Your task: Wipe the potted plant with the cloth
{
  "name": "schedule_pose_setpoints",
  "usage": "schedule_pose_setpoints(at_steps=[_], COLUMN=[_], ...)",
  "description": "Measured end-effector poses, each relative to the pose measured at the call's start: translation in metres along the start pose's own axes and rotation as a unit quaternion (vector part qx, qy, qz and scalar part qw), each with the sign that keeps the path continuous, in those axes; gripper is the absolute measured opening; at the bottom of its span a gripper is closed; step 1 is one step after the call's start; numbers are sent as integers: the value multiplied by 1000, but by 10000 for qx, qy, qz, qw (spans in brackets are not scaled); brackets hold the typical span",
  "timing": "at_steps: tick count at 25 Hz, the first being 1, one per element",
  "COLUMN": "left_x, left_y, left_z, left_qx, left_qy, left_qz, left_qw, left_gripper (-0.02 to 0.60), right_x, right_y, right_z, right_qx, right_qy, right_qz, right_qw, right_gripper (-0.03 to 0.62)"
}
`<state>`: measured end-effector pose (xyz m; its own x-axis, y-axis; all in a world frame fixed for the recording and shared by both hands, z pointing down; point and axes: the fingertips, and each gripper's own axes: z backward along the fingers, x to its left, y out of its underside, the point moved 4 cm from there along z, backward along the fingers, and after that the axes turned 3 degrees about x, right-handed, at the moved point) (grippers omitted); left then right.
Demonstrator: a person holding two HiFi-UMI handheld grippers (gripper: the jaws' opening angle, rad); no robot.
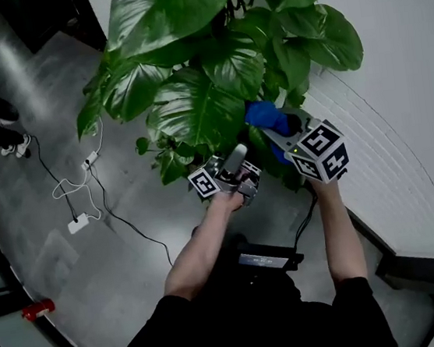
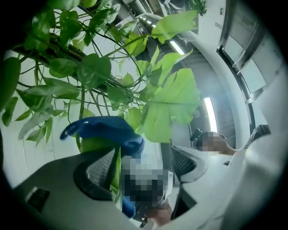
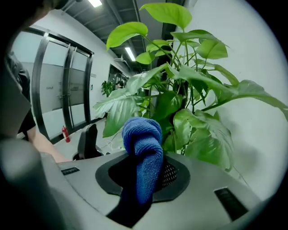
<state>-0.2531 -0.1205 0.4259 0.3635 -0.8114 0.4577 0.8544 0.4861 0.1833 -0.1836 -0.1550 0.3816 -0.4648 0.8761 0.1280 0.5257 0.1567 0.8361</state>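
Cloth (image 3: 143, 155) stands upright in the right tongs (image 3: 143, 179) — tip toward potted plant (image 3: 167, 104).

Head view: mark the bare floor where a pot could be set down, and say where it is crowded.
Free: the grey floor bordered by the white power strip, the black cable and the small red object. Crowded: around the large-leaved green potted plant, where the left gripper, right gripper and blue cloth sit.
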Motion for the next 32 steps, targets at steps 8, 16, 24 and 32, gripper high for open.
schedule_pose_setpoints(at_steps=[8,16,24,32], left_x=[0,-4,-3,0], left_y=[4,6,1,1], left_z=[4,1,3,5], left_qx=[122,284,121,-32], left_qy=[-138,-261,-291,-384], left_qz=[130,-41,-43,160], left_qw=[9997,9992,9995,9991], left_gripper=[404,405,404,403], right_x=[49,90,8,42], right_y=[29,70,-42,34], right_z=[9,30,85,21], right_qx=[771,2077,-199,996], right_qy=[280,-367,1378,597], right_qz=[1194,2023,1332,2179], right_qw=[9894,9563,9813,9690], right_gripper=[107,107,107,107])
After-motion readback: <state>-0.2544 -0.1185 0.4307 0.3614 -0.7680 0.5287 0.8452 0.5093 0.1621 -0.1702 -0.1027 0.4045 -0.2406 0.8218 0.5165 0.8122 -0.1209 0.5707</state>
